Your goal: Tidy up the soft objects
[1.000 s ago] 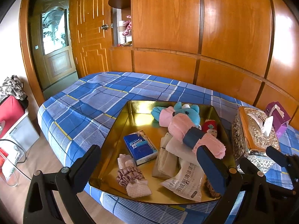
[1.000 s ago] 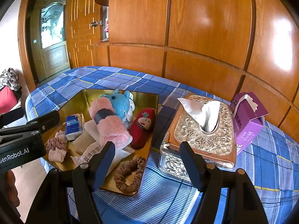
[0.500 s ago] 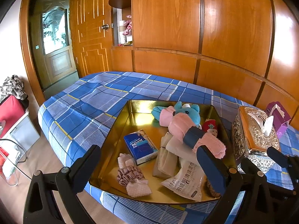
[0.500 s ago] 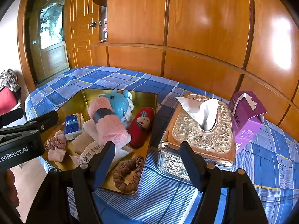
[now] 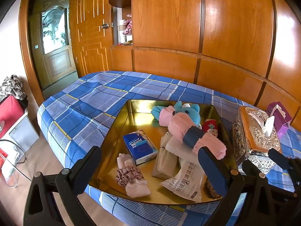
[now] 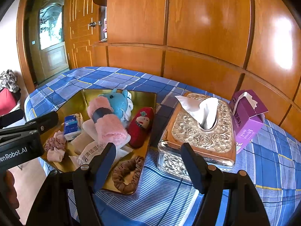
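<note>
A gold tray [image 5: 120, 120] [image 6: 152, 109] on the blue plaid cloth holds soft things. Among them are a blue plush [image 5: 188, 112] [image 6: 117, 103], a pink fluffy roll with a dark band [image 5: 190, 133] [image 6: 106, 123], a red doll [image 6: 141, 125], a blue tissue pack [image 5: 140, 146], a mauve scrunchie [image 5: 128, 175], a brown scrunchie [image 6: 127, 175] and a white wipes packet [image 5: 186, 180]. My left gripper [image 5: 150, 166] hovers open over the tray's near edge, holding nothing. My right gripper [image 6: 148, 162] stands open and empty between the tray's corner and the tissue box.
An ornate silver tissue box [image 6: 199, 131] [image 5: 255, 133] stands right of the tray, with a purple carton [image 6: 246, 116] behind it. Wooden wall panels close off the back. At the left, the table edge drops to the floor, where red and grey boxes [image 5: 11, 116] stand.
</note>
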Demonstrator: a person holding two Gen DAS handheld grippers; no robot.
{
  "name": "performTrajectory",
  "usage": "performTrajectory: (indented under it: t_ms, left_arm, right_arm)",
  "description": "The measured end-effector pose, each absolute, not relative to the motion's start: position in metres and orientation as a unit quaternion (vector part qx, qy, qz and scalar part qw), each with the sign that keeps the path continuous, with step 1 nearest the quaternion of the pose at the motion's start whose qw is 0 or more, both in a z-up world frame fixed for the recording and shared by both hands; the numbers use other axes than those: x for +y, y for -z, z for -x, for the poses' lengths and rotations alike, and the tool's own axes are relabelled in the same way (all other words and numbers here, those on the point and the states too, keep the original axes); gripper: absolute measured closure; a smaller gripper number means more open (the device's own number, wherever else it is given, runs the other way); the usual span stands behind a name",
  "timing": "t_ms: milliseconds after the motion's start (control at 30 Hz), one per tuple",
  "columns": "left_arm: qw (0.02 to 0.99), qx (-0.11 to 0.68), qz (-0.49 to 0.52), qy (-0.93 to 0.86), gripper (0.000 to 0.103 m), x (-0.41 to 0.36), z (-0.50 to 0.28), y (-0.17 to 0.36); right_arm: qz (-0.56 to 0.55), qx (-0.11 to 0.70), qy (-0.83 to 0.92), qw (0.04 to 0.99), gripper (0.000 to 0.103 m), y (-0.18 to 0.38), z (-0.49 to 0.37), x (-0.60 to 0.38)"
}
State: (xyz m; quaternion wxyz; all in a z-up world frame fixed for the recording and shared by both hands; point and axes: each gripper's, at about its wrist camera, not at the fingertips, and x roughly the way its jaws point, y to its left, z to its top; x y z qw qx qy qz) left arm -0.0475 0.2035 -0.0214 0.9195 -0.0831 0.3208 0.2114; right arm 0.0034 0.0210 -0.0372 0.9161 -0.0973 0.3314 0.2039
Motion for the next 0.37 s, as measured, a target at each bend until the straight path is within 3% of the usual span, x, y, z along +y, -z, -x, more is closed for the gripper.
performTrajectory:
  t_ms: [367]
  left_arm:
    - [0.925, 0.305, 0.077, -0.212, 0.001, 0.2022, 0.0513, 0.0182]
  right_arm:
    - [0.092, 0.323, -0.202, 0.92, 0.031, 0.0339, -0.0014, 0.0164]
